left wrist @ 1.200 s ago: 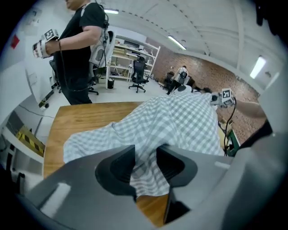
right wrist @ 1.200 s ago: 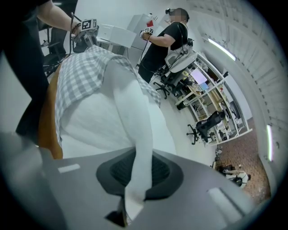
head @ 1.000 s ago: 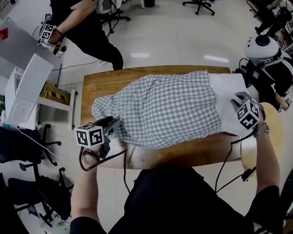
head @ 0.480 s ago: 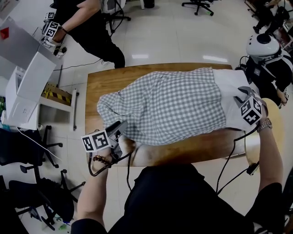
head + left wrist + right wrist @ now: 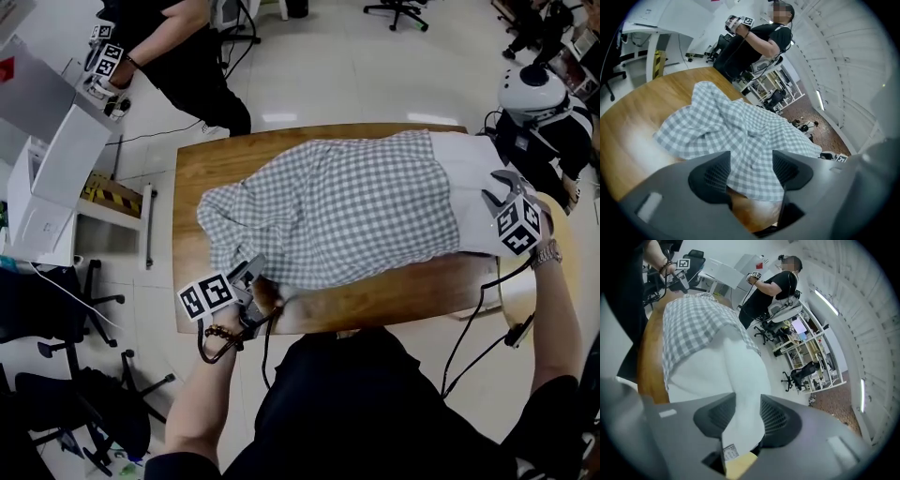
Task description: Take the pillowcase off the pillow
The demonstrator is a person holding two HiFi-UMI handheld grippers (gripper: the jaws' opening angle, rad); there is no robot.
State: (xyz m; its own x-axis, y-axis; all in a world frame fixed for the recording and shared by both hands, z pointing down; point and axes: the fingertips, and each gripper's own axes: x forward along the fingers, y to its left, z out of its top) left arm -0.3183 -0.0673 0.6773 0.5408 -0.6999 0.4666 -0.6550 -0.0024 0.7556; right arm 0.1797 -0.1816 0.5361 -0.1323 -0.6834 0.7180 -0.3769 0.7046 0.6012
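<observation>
A grey-and-white checked pillowcase covers most of a white pillow, which lies across the wooden table. The pillow's bare end sticks out on the right. My left gripper is at the pillowcase's near left edge. Its jaws have just been opening, and a loose fold of the pillowcase lies between the spread pads of the left gripper. My right gripper is at the pillow's bare end. Its jaws have also widened, but the right gripper still pinches a ridge of the pillow.
Another person with marker gloves stands beyond the table's far left corner, beside white equipment. A white helmet-like object sits off the table's right end. Office chairs stand around, and the table's near edge is against my body.
My left gripper has moved right and down to the pillowcase's near edge, rolling as it went. My right gripper has lifted slightly at the pillow's end.
</observation>
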